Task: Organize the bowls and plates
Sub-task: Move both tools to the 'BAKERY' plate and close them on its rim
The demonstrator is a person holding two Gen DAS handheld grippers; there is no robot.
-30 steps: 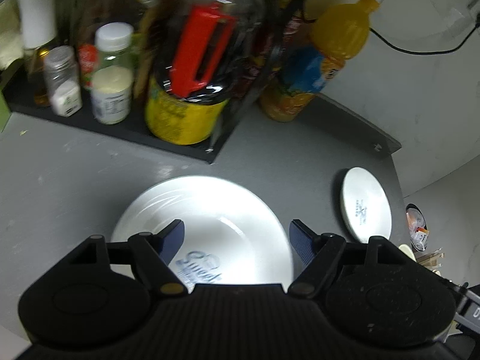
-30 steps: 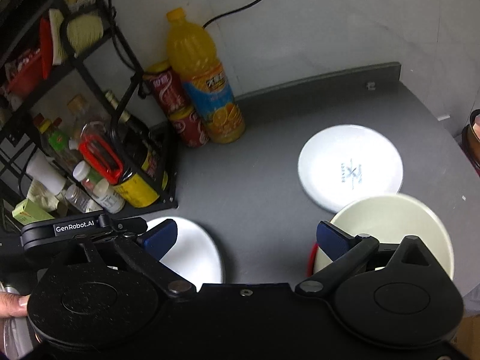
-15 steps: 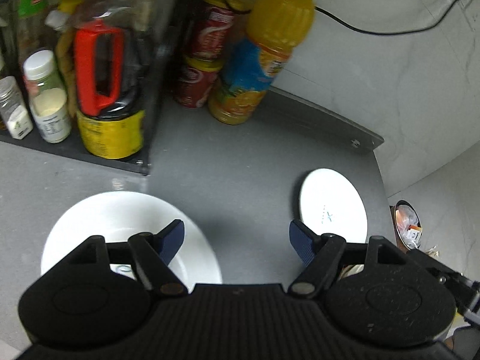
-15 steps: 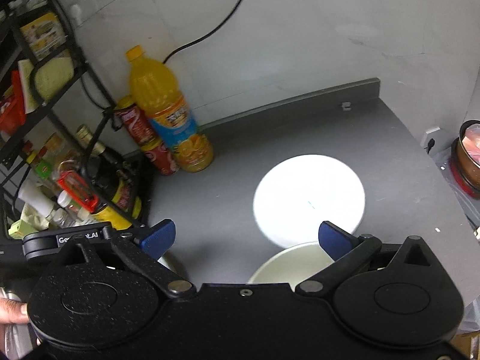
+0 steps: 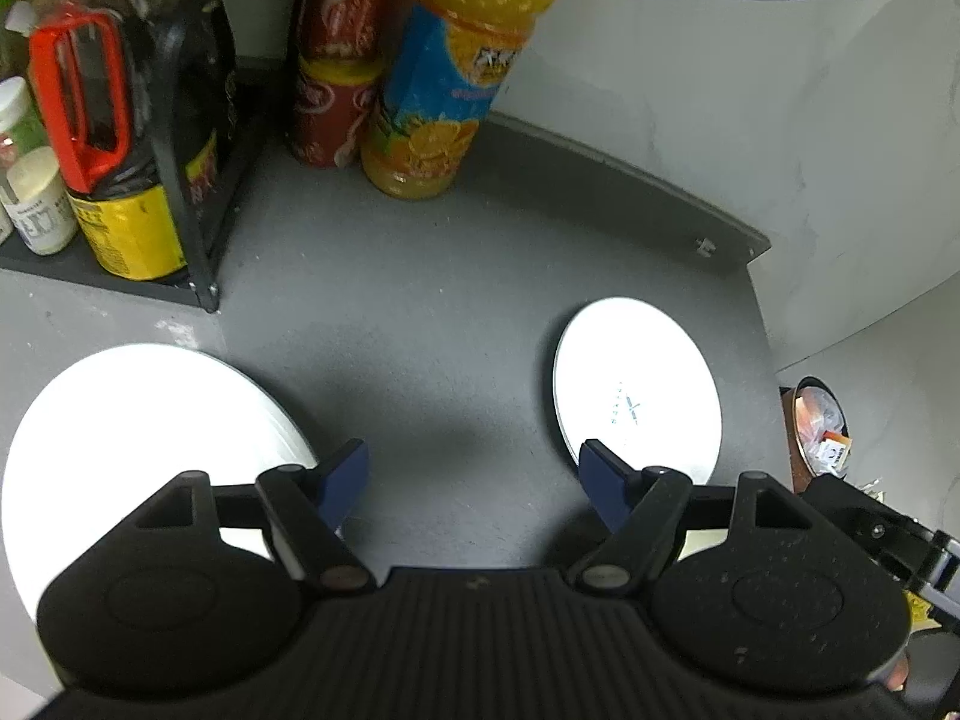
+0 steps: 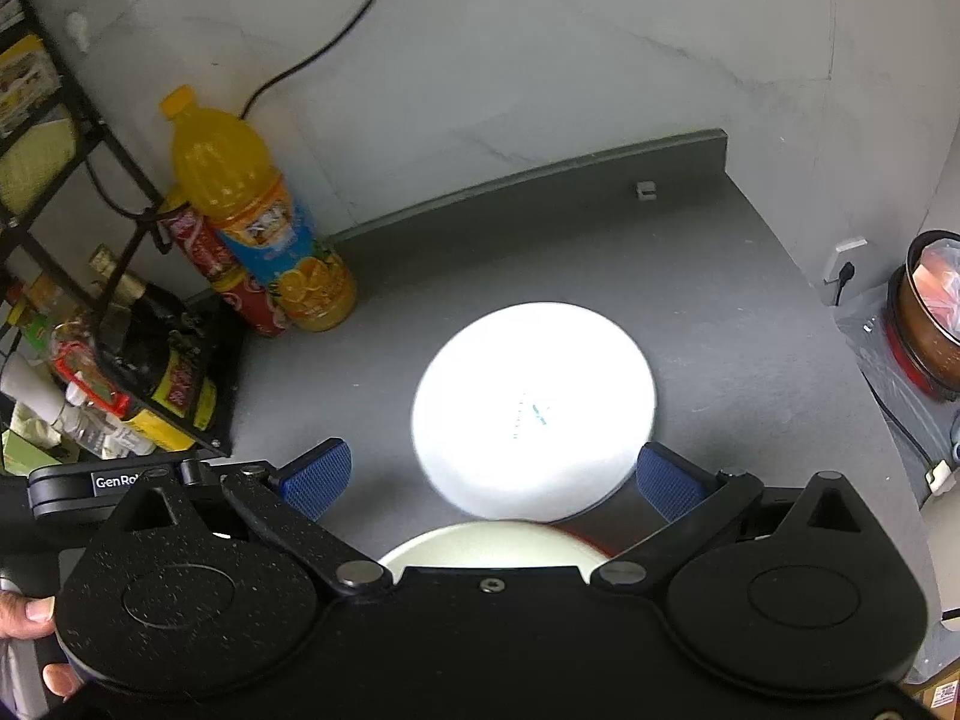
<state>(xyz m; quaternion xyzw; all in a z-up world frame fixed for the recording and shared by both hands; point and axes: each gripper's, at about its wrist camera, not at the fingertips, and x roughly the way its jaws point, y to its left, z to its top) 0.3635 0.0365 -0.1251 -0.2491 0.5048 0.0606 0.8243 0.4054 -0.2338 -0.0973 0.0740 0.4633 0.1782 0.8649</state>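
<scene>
A small white plate [image 5: 639, 396] with a faint logo lies on the grey counter [image 5: 420, 324] at the right; the same small plate [image 6: 531, 408] fills the middle of the right wrist view. A larger white plate [image 5: 138, 438] lies at the left, partly under my left gripper's body. My left gripper [image 5: 471, 480] is open over bare counter between the two plates. My right gripper [image 6: 492, 477] hangs open above the small plate's near edge. A cream bowl with a red rim [image 6: 492, 543] shows just below it, mostly hidden by the gripper body.
A black wire rack [image 5: 198, 192] with sauce bottles stands at the left. An orange juice bottle [image 5: 456, 72] and red cans [image 5: 336, 60] stand against the wall. A cable [image 6: 324, 48] runs down the wall. A lined bin [image 6: 936, 312] stands past the counter's right edge.
Both grippers have slid right along the counter. The big plate has gone from under the left gripper to its left; the small plate has come between the right gripper's fingers.
</scene>
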